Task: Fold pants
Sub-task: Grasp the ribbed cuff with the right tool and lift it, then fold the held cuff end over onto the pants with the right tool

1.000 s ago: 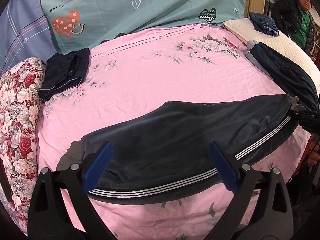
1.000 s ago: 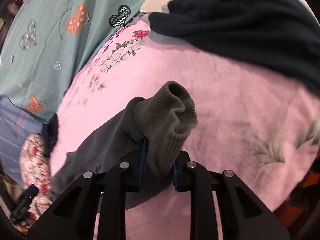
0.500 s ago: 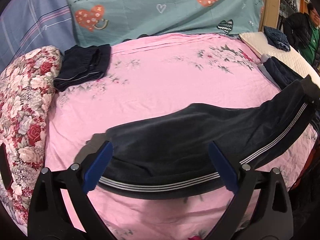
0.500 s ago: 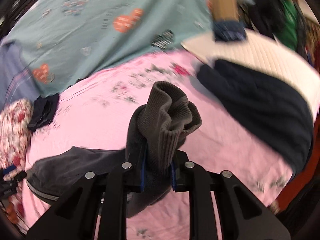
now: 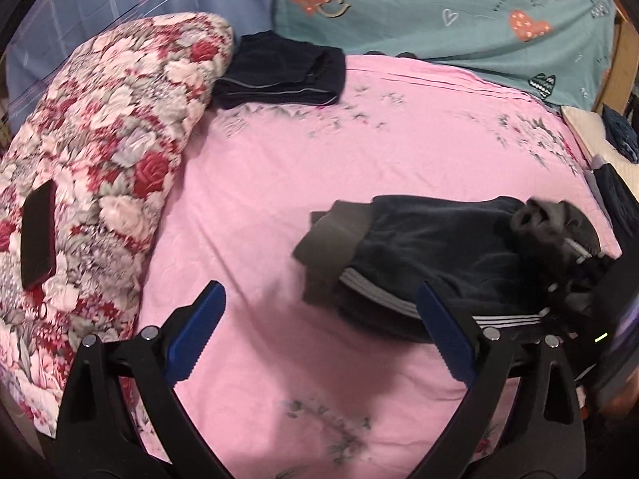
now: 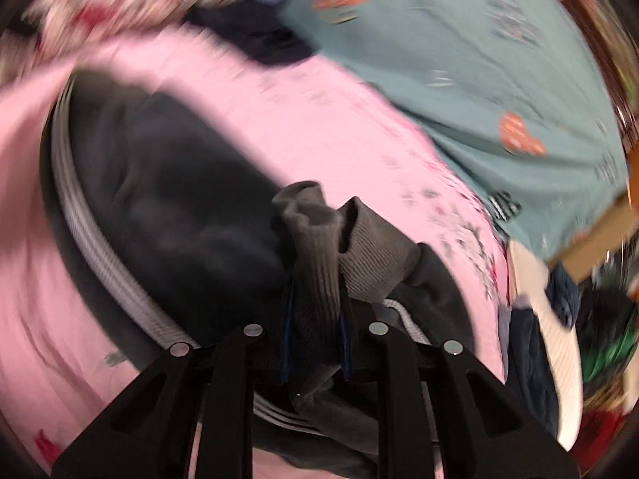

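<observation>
Dark navy pants (image 5: 447, 255) with white side stripes and grey ribbed cuffs lie doubled over on the pink bed sheet (image 5: 279, 183), right of centre in the left wrist view. My left gripper (image 5: 319, 339) hangs open above the sheet, just left of the pants, holding nothing. In the blurred right wrist view my right gripper (image 6: 315, 311) is shut on the grey ribbed cuff (image 6: 319, 251), held over the pants' body (image 6: 171, 183). That raised cuff (image 5: 539, 219) also shows at the pants' right end in the left wrist view.
A floral quilt (image 5: 100, 151) with a dark phone (image 5: 38, 235) on it fills the left side. A folded dark garment (image 5: 279, 72) sits at the head of the bed near teal bedding (image 5: 459, 12). More dark clothes (image 5: 615, 199) lie at the right edge.
My right gripper has carried the cuff leftward over the pants, folding them roughly in half. The left gripper has swung left, so the pants now sit right of it.
</observation>
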Motion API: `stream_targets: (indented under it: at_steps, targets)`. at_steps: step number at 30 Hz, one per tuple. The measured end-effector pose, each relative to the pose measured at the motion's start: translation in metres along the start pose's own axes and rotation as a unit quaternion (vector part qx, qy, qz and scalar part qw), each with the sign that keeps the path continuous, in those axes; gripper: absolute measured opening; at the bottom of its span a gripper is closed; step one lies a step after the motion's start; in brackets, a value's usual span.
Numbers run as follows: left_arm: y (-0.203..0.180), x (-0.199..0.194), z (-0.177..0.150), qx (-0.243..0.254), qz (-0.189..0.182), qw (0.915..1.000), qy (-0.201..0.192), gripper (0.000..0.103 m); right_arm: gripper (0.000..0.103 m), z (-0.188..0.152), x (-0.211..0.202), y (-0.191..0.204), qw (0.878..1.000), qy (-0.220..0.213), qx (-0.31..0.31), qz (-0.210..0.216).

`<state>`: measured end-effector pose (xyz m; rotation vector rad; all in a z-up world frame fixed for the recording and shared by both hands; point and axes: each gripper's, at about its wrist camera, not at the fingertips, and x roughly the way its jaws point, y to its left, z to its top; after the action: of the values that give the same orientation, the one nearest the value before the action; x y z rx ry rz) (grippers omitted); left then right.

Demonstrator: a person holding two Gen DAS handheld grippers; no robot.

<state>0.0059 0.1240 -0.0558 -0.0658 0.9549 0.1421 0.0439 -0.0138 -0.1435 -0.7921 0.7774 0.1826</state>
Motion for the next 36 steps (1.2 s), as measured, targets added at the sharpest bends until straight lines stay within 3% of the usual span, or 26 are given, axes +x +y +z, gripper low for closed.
stream_targets:
  at_steps: [1, 3, 4, 6, 8, 10, 13, 15, 19, 23, 25, 27, 29, 32, 36]
  targets:
    - [0.003, 0.0, -0.002, 0.0, 0.002, 1.0, 0.001, 0.098, 0.039, -0.002, 0.0, 0.008, 1.0, -0.002, -0.018, -0.012]
    - [0.008, 0.0, -0.005, -0.001, 0.005, 1.0, 0.002, 0.098, 0.046, -0.002, 0.0, 0.022, 0.996, 0.004, -0.07, -0.046]
    - [0.01, 0.0, -0.006, 0.0, 0.005, 1.0, 0.002, 0.098, 0.047, -0.002, -0.004, 0.022, 0.996, 0.002, -0.082, -0.045]
    - [0.01, 0.001, -0.006, 0.002, 0.006, 1.0, 0.002, 0.098, 0.052, -0.002, -0.023, 0.01, 0.997, -0.01, -0.076, 0.004]
    - [0.009, 0.002, -0.004, 0.003, 0.006, 1.0, 0.001, 0.098, 0.054, -0.005, -0.052, -0.021, 0.996, -0.033, -0.017, 0.076]
    - [0.005, 0.003, -0.001, 0.007, 0.001, 1.0, -0.002, 0.098, 0.054, -0.012, -0.071, -0.059, 0.991, -0.042, 0.06, 0.111]
    - [-0.009, 0.005, 0.004, 0.019, -0.005, 0.9998, -0.008, 0.098, 0.054, -0.037, -0.069, -0.12, 0.969, -0.023, 0.183, 0.166]
    - [-0.016, 0.007, 0.005, 0.02, -0.011, 0.9997, -0.007, 0.097, 0.054, -0.046, -0.063, -0.132, 0.965, -0.029, 0.18, 0.186]
    - [-0.037, 0.017, 0.005, 0.027, -0.03, 0.9992, 0.005, 0.098, 0.051, -0.037, -0.039, -0.123, 0.965, -0.03, 0.153, 0.209]
    - [-0.045, 0.019, 0.003, 0.034, -0.036, 0.9987, 0.008, 0.098, 0.05, -0.034, 0.006, -0.088, 0.979, 0.032, 0.075, 0.187]
    - [-0.045, 0.019, 0.001, 0.031, -0.037, 0.9988, 0.009, 0.098, 0.032, -0.033, 0.008, -0.077, 0.984, 0.026, 0.031, 0.171]
    - [-0.041, 0.02, -0.001, 0.028, -0.033, 0.999, 0.013, 0.098, 0.015, -0.029, -0.006, -0.084, 0.985, 0.009, 0.03, 0.169]
    - [-0.034, 0.021, -0.003, 0.016, -0.027, 0.9994, 0.016, 0.098, 0.013, -0.022, -0.037, -0.099, 0.986, -0.041, 0.051, 0.154]
    - [-0.024, 0.024, -0.007, -0.007, -0.023, 0.9994, 0.023, 0.097, 0.013, -0.02, -0.065, -0.103, 0.978, -0.084, 0.065, 0.18]
    - [-0.017, 0.028, -0.009, -0.022, -0.019, 0.9991, 0.032, 0.097, 0.013, -0.035, -0.039, -0.062, 0.975, -0.042, 0.016, 0.217]
